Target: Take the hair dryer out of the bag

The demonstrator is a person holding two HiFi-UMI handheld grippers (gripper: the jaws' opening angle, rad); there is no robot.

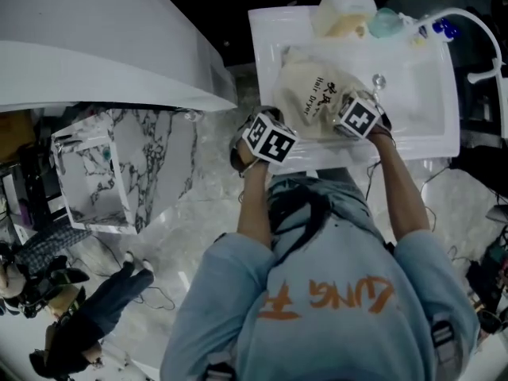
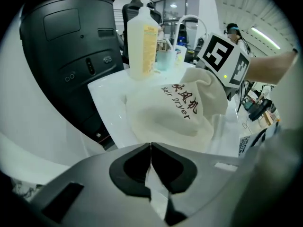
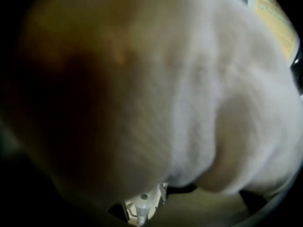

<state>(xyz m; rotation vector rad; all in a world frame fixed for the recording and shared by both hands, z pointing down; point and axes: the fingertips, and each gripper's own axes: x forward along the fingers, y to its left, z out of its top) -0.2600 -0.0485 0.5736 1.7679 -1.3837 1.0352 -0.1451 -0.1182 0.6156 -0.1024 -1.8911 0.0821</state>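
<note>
My left tongs are clenched at the basin's near edge, seemingly off the bag lying inside. My right tongs are buried in cloth, grip unclear. Lifting one-handed, I'd likely drag bag and dryer together.

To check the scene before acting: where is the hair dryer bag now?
In the head view, upper right, the hair dryer bag lies in the white sink, near the pump bottle.
</note>
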